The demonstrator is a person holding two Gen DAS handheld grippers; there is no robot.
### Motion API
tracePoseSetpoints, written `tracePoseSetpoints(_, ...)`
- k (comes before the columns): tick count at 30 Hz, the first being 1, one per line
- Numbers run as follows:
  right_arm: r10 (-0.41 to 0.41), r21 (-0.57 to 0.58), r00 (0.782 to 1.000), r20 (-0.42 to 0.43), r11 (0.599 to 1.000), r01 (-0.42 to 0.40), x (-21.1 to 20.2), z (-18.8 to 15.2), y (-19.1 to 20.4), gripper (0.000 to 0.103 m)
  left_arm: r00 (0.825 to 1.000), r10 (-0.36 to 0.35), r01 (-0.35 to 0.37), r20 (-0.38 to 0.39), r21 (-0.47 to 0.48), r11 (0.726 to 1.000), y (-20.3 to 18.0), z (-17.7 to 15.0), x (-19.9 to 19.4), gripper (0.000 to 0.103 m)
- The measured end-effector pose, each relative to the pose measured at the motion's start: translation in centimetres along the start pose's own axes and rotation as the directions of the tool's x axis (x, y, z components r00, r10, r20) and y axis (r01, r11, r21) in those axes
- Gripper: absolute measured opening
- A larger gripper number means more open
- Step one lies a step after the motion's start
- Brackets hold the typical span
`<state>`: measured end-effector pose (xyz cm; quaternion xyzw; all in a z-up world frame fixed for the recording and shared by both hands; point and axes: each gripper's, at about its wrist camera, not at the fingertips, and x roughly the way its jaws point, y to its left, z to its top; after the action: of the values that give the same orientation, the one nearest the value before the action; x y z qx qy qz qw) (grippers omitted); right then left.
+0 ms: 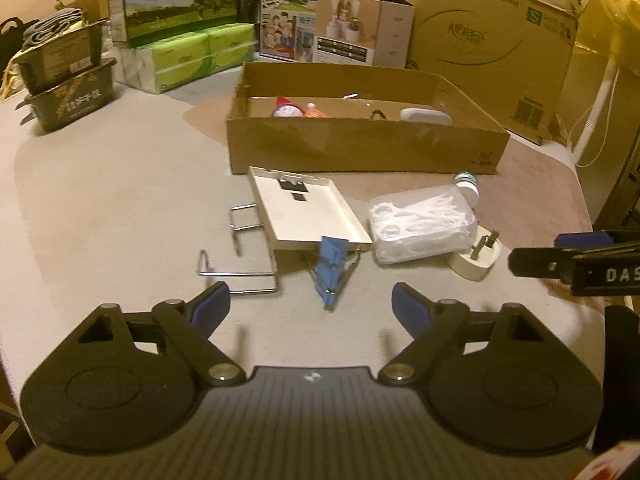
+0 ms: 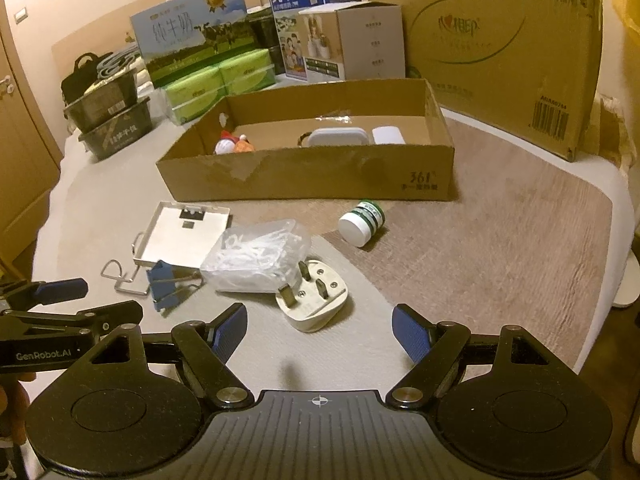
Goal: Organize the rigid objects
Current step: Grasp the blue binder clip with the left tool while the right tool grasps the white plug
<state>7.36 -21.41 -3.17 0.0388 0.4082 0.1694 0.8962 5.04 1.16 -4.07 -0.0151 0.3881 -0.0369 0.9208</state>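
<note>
1. Broadly, we see a table (image 2: 500, 208) under pale and brown cloth, with stacked cartons along its far edge, among them a big brown carton (image 2: 492, 48) and milk cartons (image 2: 192, 36).
2. Next in size, we see an open, shallow cardboard box (image 2: 304, 176) in the middle of the table. Inside it lie a small red and white toy (image 2: 230, 144), a white lidded container (image 2: 338, 136) and a white block (image 2: 388, 135).
3. Nearer to us, in front of the box, we find the loose things still out on the cloth. A flat white tray (image 1: 304, 212) lies at the left, with bent wire hooks (image 1: 240, 256) just beside it.
4. A clear bag of white plastic pieces (image 2: 256, 260) lies beside the tray's right edge.
5. A white plug (image 2: 312, 300) lies prongs up, just beside the bag's near corner.
6. A blue binder clip (image 1: 330, 270) sits at the tray's near edge, its wire arms out.
7. A small white bottle with a green label (image 2: 362, 222) lies on its side, right of the bag and near the box.
8. Our left gripper (image 1: 310, 306) hovers above the cloth just short of the binder clip, its blue fingers (image 1: 212, 306) wide apart and gripping nothing.
9. Our right gripper (image 2: 318, 332) hovers just short of the plug, its fingers (image 2: 412, 334) likewise wide apart with nothing between them.
</note>
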Motion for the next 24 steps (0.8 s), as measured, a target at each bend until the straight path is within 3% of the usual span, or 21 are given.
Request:
tracePoseSetpoints(8, 0.046, -0.095, 0.999, -0.018, 0.994, -0.047, 2.5, -0.8, -0.2, 0.079, 0.999, -0.052, 0.052, -0.011, 0.045, 0.998, -1.1, -0.3, 1.6, 0.069)
tracePoseSetpoints(14, 0.056, -0.101, 0.998, -0.033, 0.993, -0.059, 4.1, -1.1, -0.6, 0.078, 0.997, -0.071, 0.071, -0.005, 0.063, 0.996, -1.7, -0.2, 2.9, 0.058)
tracePoseSetpoints(22, 0.057, -0.101, 0.998, -0.03, 0.993, -0.06, 4.9, -0.8, -1.2, 0.078, 0.999, -0.038, 0.038, -0.001, 0.074, 0.997, -2.0, 0.2, 4.9, 0.048)
tracePoseSetpoints(24, 0.056, -0.098, 0.998, -0.026, 0.993, -0.058, 5.1, -0.7, -1.4, 0.078, 1.0, -0.023, 0.022, 0.004, 0.074, 0.997, -1.9, 0.3, 5.3, 0.04)
